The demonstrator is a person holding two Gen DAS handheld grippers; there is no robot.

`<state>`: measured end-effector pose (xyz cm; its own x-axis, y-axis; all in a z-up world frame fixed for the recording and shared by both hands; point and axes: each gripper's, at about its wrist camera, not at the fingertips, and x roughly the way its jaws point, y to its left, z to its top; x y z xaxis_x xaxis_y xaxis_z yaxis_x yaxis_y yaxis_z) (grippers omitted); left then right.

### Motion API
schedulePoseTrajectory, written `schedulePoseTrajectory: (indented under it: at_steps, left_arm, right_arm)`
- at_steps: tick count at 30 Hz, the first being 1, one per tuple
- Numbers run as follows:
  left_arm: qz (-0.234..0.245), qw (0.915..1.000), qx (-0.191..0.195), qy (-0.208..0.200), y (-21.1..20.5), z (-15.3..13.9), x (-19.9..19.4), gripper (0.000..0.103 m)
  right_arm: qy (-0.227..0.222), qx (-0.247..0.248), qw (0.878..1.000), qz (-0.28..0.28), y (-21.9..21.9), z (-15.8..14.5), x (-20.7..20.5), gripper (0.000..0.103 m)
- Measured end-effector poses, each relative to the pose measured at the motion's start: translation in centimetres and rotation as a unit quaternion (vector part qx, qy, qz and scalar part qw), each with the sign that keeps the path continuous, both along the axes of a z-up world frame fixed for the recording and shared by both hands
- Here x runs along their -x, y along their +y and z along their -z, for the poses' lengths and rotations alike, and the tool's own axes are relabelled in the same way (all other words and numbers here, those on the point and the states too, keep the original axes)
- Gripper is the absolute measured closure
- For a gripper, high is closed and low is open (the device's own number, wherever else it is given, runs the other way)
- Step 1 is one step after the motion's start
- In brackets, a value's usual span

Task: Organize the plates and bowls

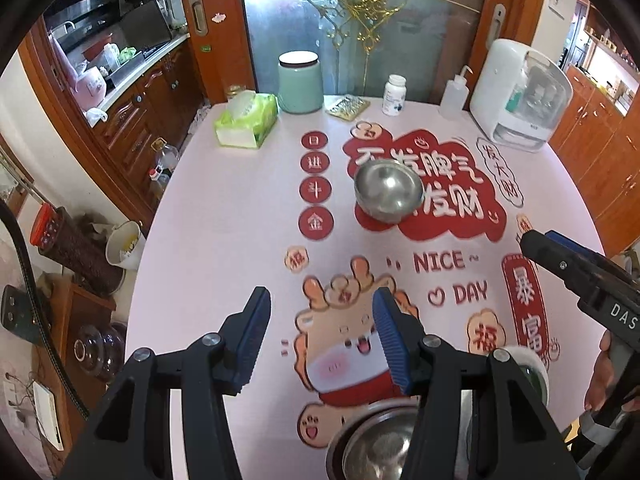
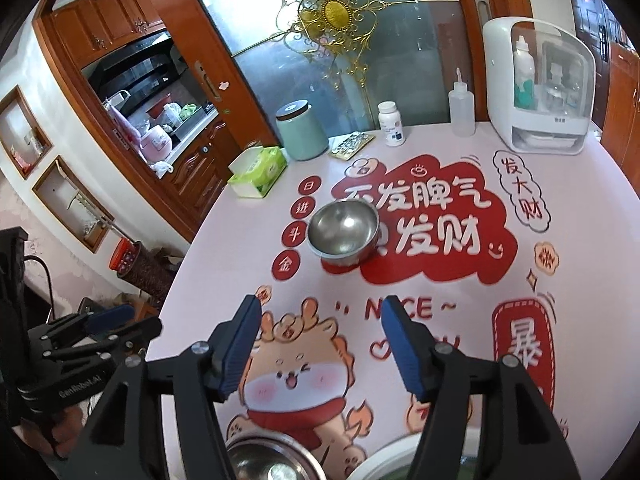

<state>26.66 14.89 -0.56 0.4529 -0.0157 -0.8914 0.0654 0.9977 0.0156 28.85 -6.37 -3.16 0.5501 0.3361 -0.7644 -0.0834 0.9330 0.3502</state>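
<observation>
Both grippers, left (image 1: 320,300) and right (image 2: 318,310), jaws apart and empty; judged between placements, next reach targets steel bowl (image 1: 388,190) mid-counter (image 1: 224,240).

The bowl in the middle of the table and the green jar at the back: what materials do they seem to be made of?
The bowl looks like stainless steel with a brushed, shiny finish: its grey inside shows bright highlights and blurred reflections. The green jar seems to be glazed ceramic, or perhaps enamelled metal: its pale green wall is smooth and opaque with a soft sheen. Its dark lid could be plastic or metal; I cannot tell.
</observation>
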Motion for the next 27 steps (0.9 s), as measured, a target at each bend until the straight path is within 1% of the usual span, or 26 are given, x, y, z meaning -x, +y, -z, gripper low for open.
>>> schedulePoseTrajectory:
  at_steps: [7,10,13,18,20,22,25,27]
  left_arm:
    - [-0.003,1.0,-0.004,-0.003,-0.5,0.4,-4.8,0.051]
    - [-0.004,1.0,-0.007,0.001,-1.0,1.3,-7.1,0.051]
    - [-0.004,1.0,0.0,0.006,-1.3,2.3,-9.3,0.051]
    - [-0.008,0.9996,0.02,0.019,-2.3,5.1,-12.6,0.051]
    - [-0.01,0.9994,0.016,0.03,-2.8,6.2,-13.5,0.051]
    - [-0.007,0.999,0.021,0.04,-3.3,7.5,-14.3,0.051]
    - [-0.008,0.9984,0.026,0.05,-3.9,9.3,-15.4,0.051]
    - [-0.012,0.9977,0.038,0.055,-4.2,10.5,-16.1,0.051]
  right_arm:
    - [0.008,-0.006,1.0,0.009,-1.0,1.5,-4.5,0.04]
    - [0.014,-0.011,1.0,0.012,-1.3,2.5,-6.4,0.04]
    - [0.023,-0.015,0.999,0.016,-1.6,3.8,-8.3,0.04]
    - [0.051,-0.027,0.998,0.019,-2.0,6.9,-10.7,0.04]
    - [0.06,-0.032,0.998,0.019,-2.1,8.0,-11.3,0.04]
    - [0.069,-0.043,0.996,0.02,-2.2,9.1,-11.9,0.04]
    - [0.076,-0.054,0.995,0.019,-2.2,10.3,-12.6,0.04]
    - [0.077,-0.058,0.995,0.017,-2.1,11.2,-12.9,0.04]
